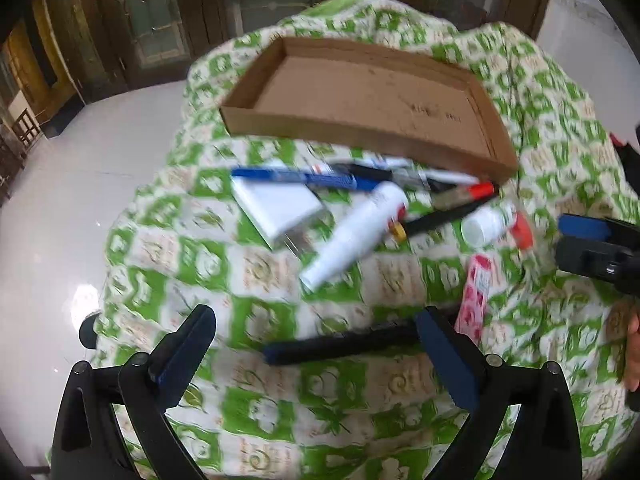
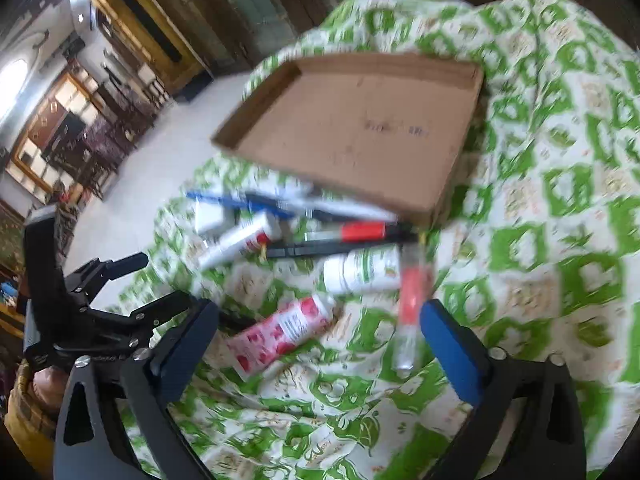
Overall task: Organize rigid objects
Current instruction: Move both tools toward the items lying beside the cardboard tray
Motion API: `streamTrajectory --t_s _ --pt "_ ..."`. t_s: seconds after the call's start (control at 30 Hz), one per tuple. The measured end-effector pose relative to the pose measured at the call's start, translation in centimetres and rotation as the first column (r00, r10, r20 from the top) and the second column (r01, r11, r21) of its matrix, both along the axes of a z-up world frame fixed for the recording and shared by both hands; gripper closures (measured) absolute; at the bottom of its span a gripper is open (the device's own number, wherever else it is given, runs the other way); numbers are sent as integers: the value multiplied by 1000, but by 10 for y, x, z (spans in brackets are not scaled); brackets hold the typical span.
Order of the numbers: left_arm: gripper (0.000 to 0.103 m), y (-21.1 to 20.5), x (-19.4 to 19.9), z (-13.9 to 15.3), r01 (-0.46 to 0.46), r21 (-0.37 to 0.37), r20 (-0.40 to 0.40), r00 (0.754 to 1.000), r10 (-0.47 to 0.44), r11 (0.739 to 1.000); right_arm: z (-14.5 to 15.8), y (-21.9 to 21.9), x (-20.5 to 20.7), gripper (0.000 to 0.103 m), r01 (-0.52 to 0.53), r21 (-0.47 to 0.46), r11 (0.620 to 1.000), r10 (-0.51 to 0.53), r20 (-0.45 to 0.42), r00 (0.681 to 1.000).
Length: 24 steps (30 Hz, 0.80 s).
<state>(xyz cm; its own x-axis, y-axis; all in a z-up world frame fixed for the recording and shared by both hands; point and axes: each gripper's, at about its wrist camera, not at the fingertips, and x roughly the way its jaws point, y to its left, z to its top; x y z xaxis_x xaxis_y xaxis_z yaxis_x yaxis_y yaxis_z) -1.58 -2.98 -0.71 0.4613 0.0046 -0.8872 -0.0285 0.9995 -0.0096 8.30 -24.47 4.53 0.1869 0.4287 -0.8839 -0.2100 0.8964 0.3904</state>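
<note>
— While the left gripper (image 1: 316, 344) hangs with its jaws spread wide, where is the black comb (image 1: 340, 346)?
— On the green cloth (image 1: 280, 420), between its fingers.
— The right gripper (image 2: 320, 340)?
— Spread too, over the pink tube (image 2: 280, 334); cardboard tray (image 2: 360, 120) well beyond.

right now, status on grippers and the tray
Left gripper open, right gripper open, both empty. Cardboard tray holds nothing. Pens, tubes, bottles piled before it.

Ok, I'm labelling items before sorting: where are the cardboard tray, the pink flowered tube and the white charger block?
cardboard tray (image 1: 360, 96): left wrist view, bare inner floor.
pink flowered tube (image 2: 280, 332): right wrist view, middle of its body.
white charger block (image 1: 276, 208): left wrist view, top face.
</note>
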Motion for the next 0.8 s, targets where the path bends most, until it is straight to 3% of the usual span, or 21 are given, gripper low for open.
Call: streamTrajectory --t_s 0.07,0.2,0.37,0.53,0.8 --pt "2 -5 -2 6 24 -2 29 999 -23 1000 -6 3 0 15 -3 23 1000 4 -24 1000" --pt "2 -7 -2 4 32 -1 27 999 -32 999 -8 0 -1 17 23 46 999 -22 -26 999" --pt "2 -10 -2 2 44 11 17 999 -44 999 -17 -3 -4 35 70 135 988 -55 -109 993" --pt "2 -13 -3 0 56 32 13 998 -57 998 -27 10 -9 41 85 217 972 -41 -201 979" --pt "2 -14 -3 0 64 30 17 998 -65 997 -40 19 -10 42 130 189 973 -78 -263 962"
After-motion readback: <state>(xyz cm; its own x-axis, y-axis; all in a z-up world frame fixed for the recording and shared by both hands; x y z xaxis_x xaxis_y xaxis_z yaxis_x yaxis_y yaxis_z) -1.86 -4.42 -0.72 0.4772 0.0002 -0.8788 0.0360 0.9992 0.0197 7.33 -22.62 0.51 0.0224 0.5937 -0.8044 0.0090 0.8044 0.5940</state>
